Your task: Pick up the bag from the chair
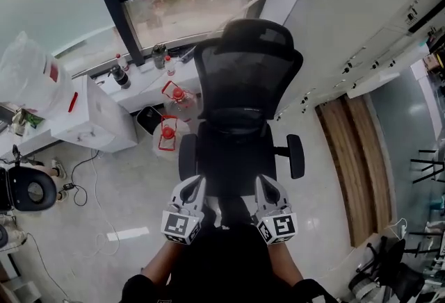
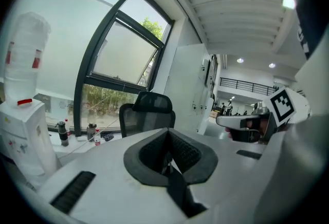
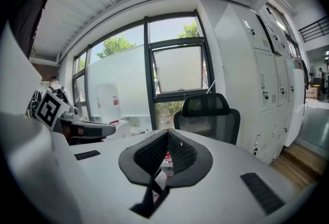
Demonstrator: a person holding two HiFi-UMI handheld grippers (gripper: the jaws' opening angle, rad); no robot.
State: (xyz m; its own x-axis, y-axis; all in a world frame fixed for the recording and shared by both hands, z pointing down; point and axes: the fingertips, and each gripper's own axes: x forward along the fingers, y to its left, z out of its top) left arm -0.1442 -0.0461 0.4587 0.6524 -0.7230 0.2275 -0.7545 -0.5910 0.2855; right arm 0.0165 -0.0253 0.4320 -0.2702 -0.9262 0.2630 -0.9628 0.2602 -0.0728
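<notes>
A black mesh office chair [image 1: 243, 72] stands in front of me, facing me, and it also shows as the chair [image 2: 146, 110] and the chair [image 3: 211, 110] in the two gripper views. Its seat is dark, and I cannot make out a bag on it. My left gripper [image 1: 197, 185] and right gripper [image 1: 263, 185] are held side by side near the seat's front edge, close to my body. In its own view the left gripper [image 2: 167, 134] is shut, with its pads meeting and nothing between them. The right gripper [image 3: 167, 133] is likewise shut and holds nothing.
A white water dispenser [image 1: 94, 117] stands at the left. Large red-capped water jugs [image 1: 175, 99] and a black bin [image 1: 148, 118] sit by the windowsill behind the chair. White cabinets [image 1: 361, 51] and a wooden step [image 1: 348, 156] line the right. Another chair [image 1: 28, 190] is at the far left.
</notes>
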